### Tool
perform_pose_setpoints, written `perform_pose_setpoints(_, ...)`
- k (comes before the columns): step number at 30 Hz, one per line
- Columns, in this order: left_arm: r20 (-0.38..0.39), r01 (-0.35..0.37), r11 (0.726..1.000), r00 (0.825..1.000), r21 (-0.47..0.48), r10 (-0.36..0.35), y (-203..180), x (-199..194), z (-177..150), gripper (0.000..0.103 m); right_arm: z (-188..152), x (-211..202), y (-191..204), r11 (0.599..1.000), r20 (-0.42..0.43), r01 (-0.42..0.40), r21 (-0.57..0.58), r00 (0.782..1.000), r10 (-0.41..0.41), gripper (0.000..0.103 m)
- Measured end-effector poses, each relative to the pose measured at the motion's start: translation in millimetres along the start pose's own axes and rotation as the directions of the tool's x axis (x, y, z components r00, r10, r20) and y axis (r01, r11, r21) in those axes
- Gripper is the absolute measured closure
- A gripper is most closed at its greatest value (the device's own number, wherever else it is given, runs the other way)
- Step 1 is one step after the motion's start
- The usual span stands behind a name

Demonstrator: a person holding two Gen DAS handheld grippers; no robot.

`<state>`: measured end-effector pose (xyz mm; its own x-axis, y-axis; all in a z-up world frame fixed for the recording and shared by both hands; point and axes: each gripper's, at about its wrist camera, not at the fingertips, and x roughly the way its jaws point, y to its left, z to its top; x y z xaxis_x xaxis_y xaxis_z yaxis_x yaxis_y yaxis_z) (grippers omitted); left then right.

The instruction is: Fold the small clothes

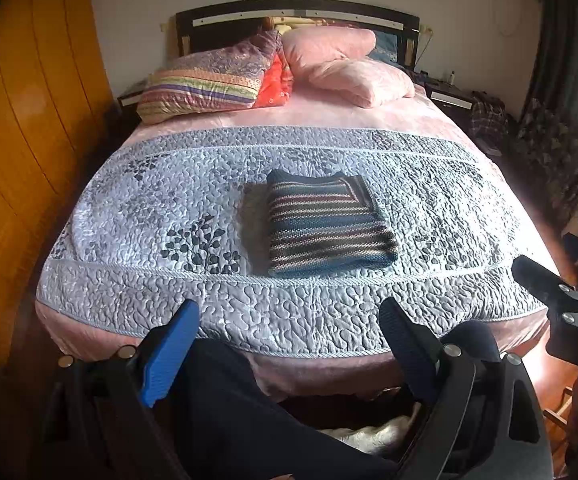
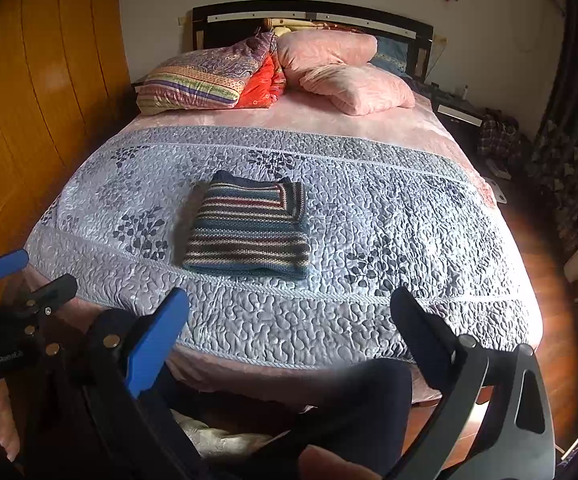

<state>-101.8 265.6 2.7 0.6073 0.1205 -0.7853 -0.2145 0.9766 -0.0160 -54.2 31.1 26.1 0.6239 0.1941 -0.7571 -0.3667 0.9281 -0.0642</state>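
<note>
A striped knit sweater [image 1: 327,226] lies folded into a neat rectangle on the grey quilted bedspread [image 1: 169,200], near the middle of the bed. It shows in the right wrist view too, the sweater [image 2: 249,230] left of centre on the bedspread [image 2: 389,208]. My left gripper [image 1: 289,312] hangs open at the foot of the bed, well short of the sweater, with nothing between its fingers. My right gripper [image 2: 289,304] is also open and empty, held back from the bed's near edge. Each gripper appears at the side of the other's view.
Several pillows [image 1: 217,80] are piled at the headboard [image 1: 297,10]. An orange wardrobe [image 1: 21,120] stands to the left, dark curtains [image 1: 569,80] and a nightstand [image 1: 449,98] to the right. The person's dark-clothed legs [image 1: 249,420] are below the grippers, against the bed's foot.
</note>
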Motion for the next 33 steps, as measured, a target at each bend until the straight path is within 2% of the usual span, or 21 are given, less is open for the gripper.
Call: perform_pose_setpoints(33,0.006,0.018,1.000,1.000,-0.016,-0.018,5.1,4.6,2.9,0.012,4.4,7.7,12.4,1.000,0.023,0.002,-0.005,1.000,-0.002,0.003)
